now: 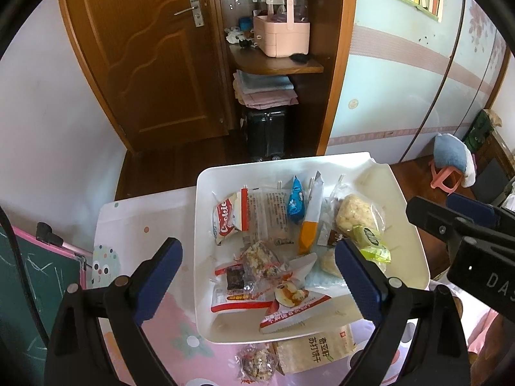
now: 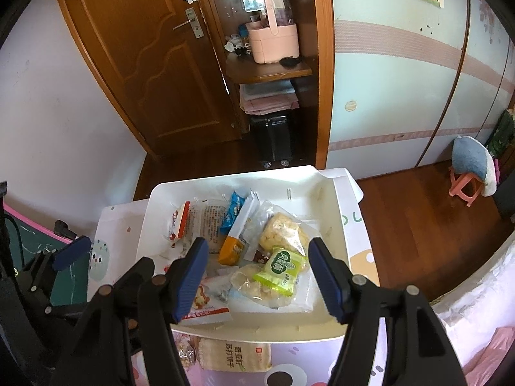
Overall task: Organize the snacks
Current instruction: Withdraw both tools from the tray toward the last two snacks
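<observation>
1. Snacks mostly piled in white tray [image 1: 415, 234], on cartoon-print tablecloth [image 1: 128, 222] of a small table.
2. Left gripper [image 1: 259, 270] hovering over tray's near-left part, jaws apart, nothing between the pads; red-and-white wrappers and a nut bar [image 1: 257, 257] seen below the gap.
3. Right gripper [image 2: 256, 278] poised over tray's near-right part, jaws apart and empty; green candy pack [image 2: 281, 268] and puffed-rice cake [image 2: 281, 233] visible beneath, untouched as far as can be told.
4. Farther in the tray: Cookie pack [image 1: 227, 220] at far left, blue wafer pack [image 1: 296, 202] and orange-tipped sachet [image 1: 310, 218] toward the middle, lying loosely and overlapping.
5. Outside the tray, just beyond its near rim: soda cracker pack [image 1: 313, 352] and a second nut bar [image 1: 257, 365] on the cloth.
6. Progress judged as well along: bulk already gathered, two items near the rim left to go in.
7. Probable remainder: pick up the cracker pack and loose nut bar, then perhaps tidy the heap.
8. Beyond the table: wooden door, shelf with pink basket [image 1: 281, 37], black suitcase below.
</observation>
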`<action>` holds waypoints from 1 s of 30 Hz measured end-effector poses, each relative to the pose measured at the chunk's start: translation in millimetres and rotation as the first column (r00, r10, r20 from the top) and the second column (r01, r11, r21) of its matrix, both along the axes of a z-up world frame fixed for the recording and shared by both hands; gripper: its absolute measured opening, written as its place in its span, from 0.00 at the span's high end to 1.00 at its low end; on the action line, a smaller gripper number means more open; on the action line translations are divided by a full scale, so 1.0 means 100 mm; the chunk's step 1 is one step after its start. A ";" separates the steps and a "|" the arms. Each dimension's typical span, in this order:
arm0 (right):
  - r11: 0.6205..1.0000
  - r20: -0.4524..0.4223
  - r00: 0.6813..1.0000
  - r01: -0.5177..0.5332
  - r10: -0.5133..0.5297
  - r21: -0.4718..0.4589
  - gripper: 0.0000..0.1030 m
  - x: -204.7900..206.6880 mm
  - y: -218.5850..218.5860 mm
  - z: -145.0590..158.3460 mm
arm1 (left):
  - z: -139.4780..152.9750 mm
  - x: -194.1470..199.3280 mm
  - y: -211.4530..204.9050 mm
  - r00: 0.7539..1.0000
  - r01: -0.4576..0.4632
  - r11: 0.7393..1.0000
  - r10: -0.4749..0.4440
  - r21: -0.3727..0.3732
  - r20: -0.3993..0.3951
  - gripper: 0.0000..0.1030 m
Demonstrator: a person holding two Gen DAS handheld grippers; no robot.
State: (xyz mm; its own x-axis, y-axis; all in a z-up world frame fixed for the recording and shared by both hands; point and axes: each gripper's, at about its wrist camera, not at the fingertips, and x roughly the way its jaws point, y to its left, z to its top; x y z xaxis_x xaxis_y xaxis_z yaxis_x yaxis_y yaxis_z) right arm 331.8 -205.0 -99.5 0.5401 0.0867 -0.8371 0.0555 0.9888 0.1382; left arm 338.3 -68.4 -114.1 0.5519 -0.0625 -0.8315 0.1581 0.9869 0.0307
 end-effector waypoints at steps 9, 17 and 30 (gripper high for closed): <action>1.000 0.033 0.999 -0.016 0.016 0.001 0.37 -0.17 0.02 0.12 | 0.13 -0.16 0.03 1.000 -0.005 1.000 0.005 -0.011 0.012 0.07; 0.998 0.094 0.993 -0.069 0.069 -0.010 0.37 -0.52 0.09 0.29 | 0.26 -0.44 0.10 1.000 -0.002 1.000 0.003 -0.031 0.029 0.07; 0.979 0.125 0.975 -0.173 0.186 -0.107 0.37 -1.23 0.15 0.22 | 0.25 -1.04 0.46 0.999 -0.054 0.996 0.054 -0.076 0.005 0.07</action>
State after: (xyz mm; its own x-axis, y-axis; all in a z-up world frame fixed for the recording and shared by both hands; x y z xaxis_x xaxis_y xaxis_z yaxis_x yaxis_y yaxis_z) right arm 208.3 -189.5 -77.1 0.6303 0.1157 -0.7677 -0.1366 0.9899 0.0370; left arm 234.1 -22.4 -88.6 0.5622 -0.0951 -0.8215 0.1045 0.9936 -0.0435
